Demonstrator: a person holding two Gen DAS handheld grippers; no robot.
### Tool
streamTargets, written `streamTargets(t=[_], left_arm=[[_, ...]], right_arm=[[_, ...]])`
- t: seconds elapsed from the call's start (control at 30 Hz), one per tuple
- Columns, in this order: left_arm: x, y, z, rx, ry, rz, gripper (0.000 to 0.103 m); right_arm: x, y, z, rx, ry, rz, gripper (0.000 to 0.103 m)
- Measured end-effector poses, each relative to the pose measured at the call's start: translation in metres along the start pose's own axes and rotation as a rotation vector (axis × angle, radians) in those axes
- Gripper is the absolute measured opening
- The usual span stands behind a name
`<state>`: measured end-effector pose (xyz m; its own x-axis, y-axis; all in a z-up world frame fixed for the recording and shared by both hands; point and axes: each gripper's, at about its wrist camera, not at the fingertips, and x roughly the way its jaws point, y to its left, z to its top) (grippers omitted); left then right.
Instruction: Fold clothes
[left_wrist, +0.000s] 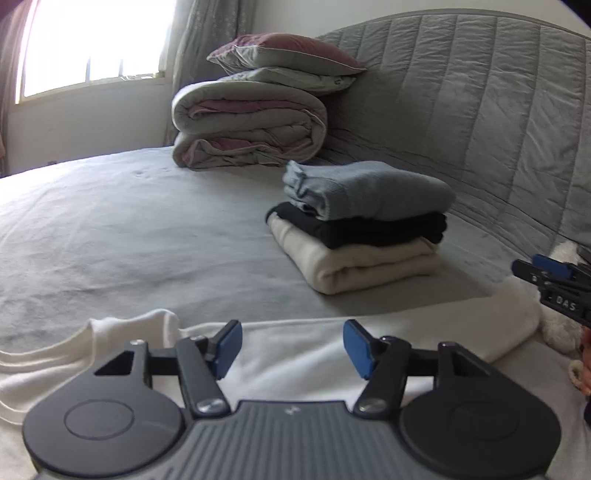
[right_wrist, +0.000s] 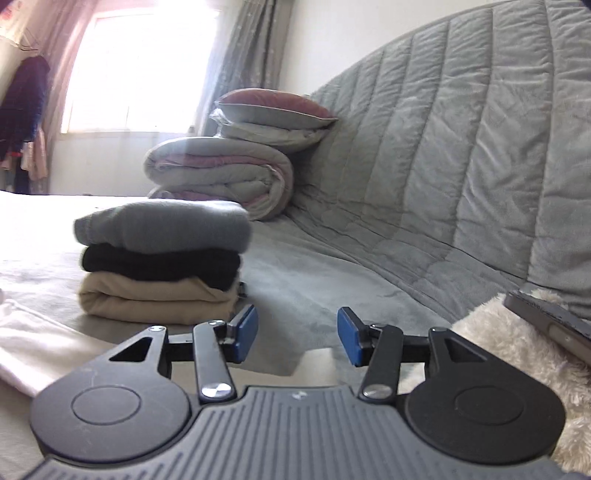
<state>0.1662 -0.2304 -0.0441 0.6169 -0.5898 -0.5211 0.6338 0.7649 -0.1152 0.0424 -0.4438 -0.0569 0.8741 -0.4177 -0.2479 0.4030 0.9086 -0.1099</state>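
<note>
A: Jaws, item one: left gripper (left_wrist: 292, 345), black frame with blue pads, parted wide with nothing between them, poised over a white soft-knit garment (left_wrist: 295, 354) spread flat on the near part of the bed.

B: Item two?

A: Right gripper (right_wrist: 297, 338), same make, jaws likewise apart and empty, low over the grey bed sheet (right_wrist: 314, 280). A corner of the white garment (right_wrist: 33, 343) lies to its left.

B: Finished pieces?

A: One stack of three folded garments on the grey bed sheet (left_wrist: 129, 229), well beyond the white one: cream folded knit (left_wrist: 354, 266) at the bottom, black folded garment (left_wrist: 376, 227) in the middle, blue-grey folded sweater (left_wrist: 369, 192) on top.

B: Other stock?

A: Rolled grey-and-pink duvet (left_wrist: 247, 125) with two pillows (left_wrist: 288, 62) stacked on it, against the quilted grey headboard (left_wrist: 480, 110). Fluffy cream plush fabric (right_wrist: 517, 354) at the right, a dark flat device (right_wrist: 546, 321) resting on it.
</note>
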Motion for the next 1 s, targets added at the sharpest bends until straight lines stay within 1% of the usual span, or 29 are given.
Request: streamTargets(t=[0.07,0.13,0.17,0.2,0.27,0.3,0.37,0.4,0.5,0.57,0.63,0.67,0.7,0.77,0.8,0.83,0.87,0.9,0.93,1.0], left_arm=[[0.007,-0.012,-0.011,0.024,0.02,-0.011,0.052],[0.013,-0.024,-0.021,0.048,0.04,-0.023,0.053],[0.017,-0.03,-0.026,0.06,0.05,-0.029,0.055],[0.02,-0.035,-0.032,0.072,0.06,-0.034,0.06],[0.027,-0.047,-0.042,0.095,0.079,-0.045,0.062],[0.026,-0.046,-0.042,0.096,0.078,-0.043,0.063],[0.025,-0.046,-0.042,0.098,0.077,-0.042,0.064],[0.025,-0.047,-0.042,0.103,0.078,-0.039,0.064],[0.026,-0.05,-0.042,0.121,0.079,-0.03,0.066],[0.026,-0.051,-0.042,0.128,0.079,-0.026,0.066],[0.026,-0.051,-0.042,0.131,0.079,-0.024,0.067],[0.026,-0.052,-0.042,0.133,0.079,-0.022,0.067],[0.025,-0.052,-0.042,0.135,0.079,-0.02,0.068],[0.024,-0.054,-0.042,0.148,0.076,-0.006,0.069],[0.023,-0.056,-0.042,0.158,0.074,0.004,0.071],[0.022,-0.058,-0.042,0.167,0.071,0.013,0.073],[0.017,-0.06,-0.043,0.169,0.068,0.009,0.076],[0.012,-0.062,-0.043,0.171,0.066,0.005,0.078],[0.006,-0.065,-0.043,0.173,0.063,0.001,0.078],[-0.005,-0.069,-0.044,0.176,0.057,-0.009,0.079]], right_arm=[[0.004,0.012,-0.001,-0.016,0.056,0.107,0.047],[0.017,0.02,-0.008,-0.028,0.172,0.158,0.045],[0.025,0.02,-0.011,-0.024,0.23,0.132,0.045],[0.031,0.017,-0.013,-0.013,0.274,0.081,0.045],[0.037,0.005,-0.015,0.021,0.309,-0.019,0.045],[0.038,-0.001,-0.015,0.022,0.303,-0.063,0.045],[0.038,-0.007,-0.016,-0.007,0.284,-0.18,0.052],[0.037,-0.009,-0.016,-0.015,0.271,-0.218,0.052],[0.026,-0.015,-0.015,0.012,0.21,-0.18,0.052],[0.017,-0.009,-0.014,-0.022,0.14,-0.136,0.052],[0.014,0.001,-0.014,-0.077,0.099,-0.081,0.052],[0.018,0.007,-0.014,-0.101,0.115,-0.056,0.052],[0.024,0.01,-0.016,-0.117,0.149,-0.035,0.052],[0.04,0.014,-0.02,-0.132,0.253,-0.015,0.053],[0.046,0.013,-0.022,-0.124,0.294,-0.024,0.057],[0.045,0.013,-0.022,-0.11,0.302,-0.028,0.062],[0.044,0.012,-0.022,-0.096,0.31,-0.033,0.067],[0.043,0.012,-0.022,-0.091,0.315,-0.039,0.069],[0.042,0.015,-0.022,-0.108,0.312,-0.049,0.071],[0.038,0.02,-0.021,-0.14,0.304,-0.062,0.072]])
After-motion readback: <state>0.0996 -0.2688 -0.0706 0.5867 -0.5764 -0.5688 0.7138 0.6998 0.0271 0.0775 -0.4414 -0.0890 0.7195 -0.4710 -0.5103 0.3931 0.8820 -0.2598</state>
